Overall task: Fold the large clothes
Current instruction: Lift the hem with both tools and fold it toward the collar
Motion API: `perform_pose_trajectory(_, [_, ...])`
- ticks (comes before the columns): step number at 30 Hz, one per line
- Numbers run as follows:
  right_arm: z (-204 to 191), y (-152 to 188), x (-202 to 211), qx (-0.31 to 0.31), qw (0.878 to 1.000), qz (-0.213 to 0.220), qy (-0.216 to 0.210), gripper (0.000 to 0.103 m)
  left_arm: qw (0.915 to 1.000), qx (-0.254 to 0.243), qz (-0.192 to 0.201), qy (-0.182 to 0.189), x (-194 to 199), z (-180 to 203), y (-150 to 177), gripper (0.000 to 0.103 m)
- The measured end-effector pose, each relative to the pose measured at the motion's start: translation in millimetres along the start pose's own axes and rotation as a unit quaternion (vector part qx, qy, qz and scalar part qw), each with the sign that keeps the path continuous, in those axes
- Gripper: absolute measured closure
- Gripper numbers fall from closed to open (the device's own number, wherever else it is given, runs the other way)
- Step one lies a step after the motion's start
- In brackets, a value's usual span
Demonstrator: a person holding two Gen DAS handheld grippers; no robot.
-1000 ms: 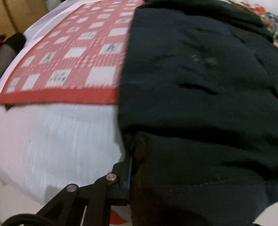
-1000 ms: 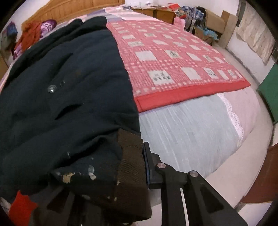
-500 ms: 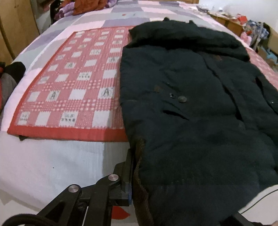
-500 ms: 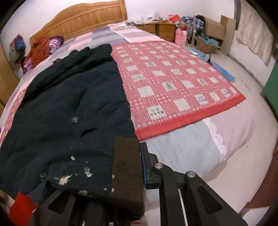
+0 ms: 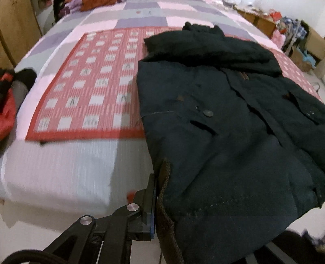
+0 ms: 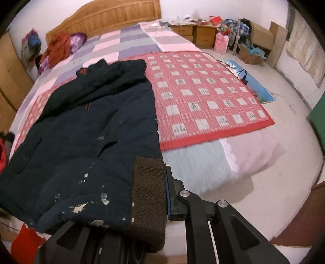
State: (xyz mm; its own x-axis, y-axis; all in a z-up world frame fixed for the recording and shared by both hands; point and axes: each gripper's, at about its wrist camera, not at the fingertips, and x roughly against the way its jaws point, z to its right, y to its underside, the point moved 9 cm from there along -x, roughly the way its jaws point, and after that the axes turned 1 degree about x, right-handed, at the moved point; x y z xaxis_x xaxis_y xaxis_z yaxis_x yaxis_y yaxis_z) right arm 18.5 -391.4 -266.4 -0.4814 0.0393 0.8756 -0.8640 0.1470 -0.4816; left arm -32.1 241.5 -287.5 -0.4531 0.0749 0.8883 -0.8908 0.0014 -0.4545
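Note:
A dark navy coat [image 5: 223, 121] lies front-up on the bed, collar toward the headboard. My left gripper [image 5: 162, 182] is shut on the near left corner of the coat, where a brown knit edge [image 5: 165, 195] shows beside its one visible finger [image 5: 151, 203]; cloth hides the other finger. In the right wrist view the same coat [image 6: 91, 126] fills the left half. My right gripper [image 6: 154, 182] is shut on the brown ribbed cuff [image 6: 148, 195], which drapes over the jaws. Both held corners are raised off the bed.
A red checked blanket [image 6: 203, 101] covers the bed under and beside the coat, on a patchwork sheet [image 6: 126, 44]. By the wooden headboard [image 6: 105, 18] lie bunched clothes [image 6: 59, 48]. Nightstands [image 6: 195, 32], boxes [image 6: 262, 38] and a floor mat [image 6: 258, 89] stand right of the bed.
Both grippers have risen with the coat's near corners still held. The bed has dropped away, so the whole coat and the headboard now show.

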Motion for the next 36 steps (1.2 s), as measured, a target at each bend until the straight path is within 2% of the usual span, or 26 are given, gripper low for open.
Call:
perform_pose_trajectory(8, [13.3, 55.0, 85.1, 0.006, 0.997, -0.080, 0.022, 0.092, 0.9964, 0.022, -0.081, 0.006, 58.1, 4.4, 64.7, 0.098])
perform_pose_trajectory(12, [13.4, 47.0, 117.0, -0.001, 0.997, -0.079, 0.026, 0.092, 0.9952, 0.019, -0.094, 0.015, 73.1, 8.3, 59.0, 0.098])
perform_pose_trajectory(17, [-4.9, -8.8, 111.8, 0.007, 0.999, -0.039, 0.004, 0.092, 0.9978, 0.010, -0.063, 0.019, 65.1, 4.5, -7.7, 0.098])
perform_pose_trajectory(21, [-20.2, -72.0, 90.4, 0.011, 1.000, -0.003, -0.023, 0.092, 0.9991, 0.001, -0.041, 0.008, 45.2, -0.5, -86.1, 0.098])
perform_pose_trajectory(25, [-28.1, -156.5, 50.4, 0.010, 0.998, 0.034, -0.055, 0.092, 0.9997, 0.013, -0.019, -0.003, 12.1, -9.9, -177.1, 0.098])
perform_pose_trajectory(27, [-34.6, -202.7, 16.8, 0.017, 0.996, 0.045, -0.069, 0.092, 0.9996, 0.016, -0.017, -0.014, -14.7, -12.5, -217.4, 0.098])
perform_pose_trajectory(31, [-42.2, -282.4, -58.5, 0.031, 0.996, 0.040, -0.079, 0.092, 0.9990, 0.030, -0.014, -0.031, -70.0, -11.1, -289.9, 0.099])
perform_pose_trajectory(36, [-44.3, -353.5, -152.2, 0.034, 0.996, 0.012, -0.079, 0.092, 0.9980, 0.038, -0.023, -0.046, -138.8, -11.0, -362.6, 0.099])
